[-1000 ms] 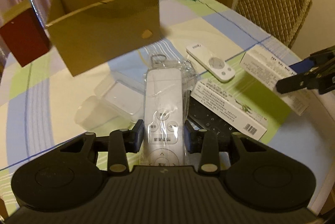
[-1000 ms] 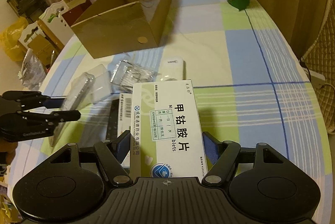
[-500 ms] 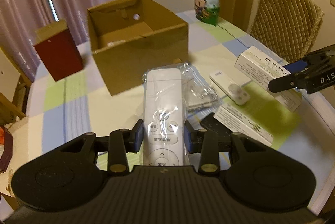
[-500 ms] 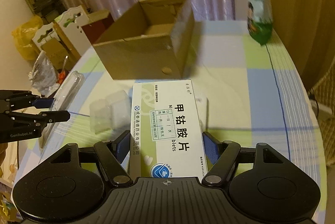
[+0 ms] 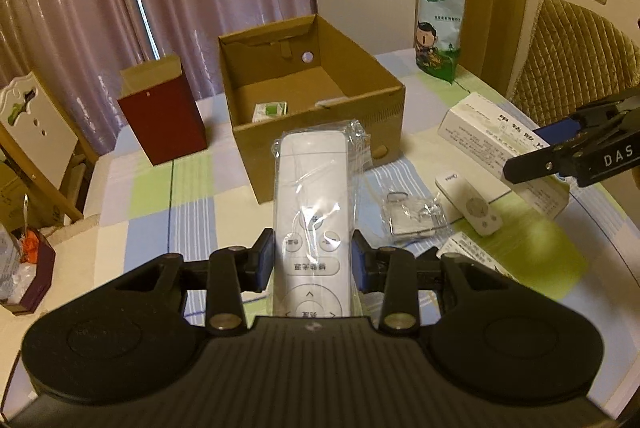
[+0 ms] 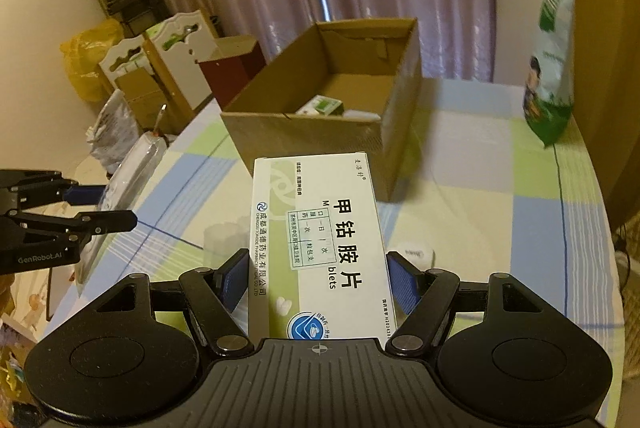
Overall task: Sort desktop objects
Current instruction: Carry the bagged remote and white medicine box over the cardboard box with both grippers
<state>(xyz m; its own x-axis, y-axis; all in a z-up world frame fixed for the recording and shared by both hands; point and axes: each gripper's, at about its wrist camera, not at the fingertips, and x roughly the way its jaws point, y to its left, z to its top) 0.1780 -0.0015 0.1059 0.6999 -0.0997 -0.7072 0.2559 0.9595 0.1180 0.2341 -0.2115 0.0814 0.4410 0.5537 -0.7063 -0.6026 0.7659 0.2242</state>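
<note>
Both loads point lengthwise at the open brown cardboard box [image 5: 310, 100], straight ahead near the table's far edge: the left gripper [image 5: 312, 258] clamps a bagged white remote [image 5: 312, 196], the right gripper [image 6: 318, 282] a white-green medicine carton [image 6: 320, 240].

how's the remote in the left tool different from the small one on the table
The wrapped remote is sealed in clear plastic; the small remote is bare. The wrapped remote is long, with several buttons; the small remote is short and stubby, with one round pad. The wrapped remote is gripped in the left tool above the table; the small remote lies flat on it, untouched. Both are white.
</note>
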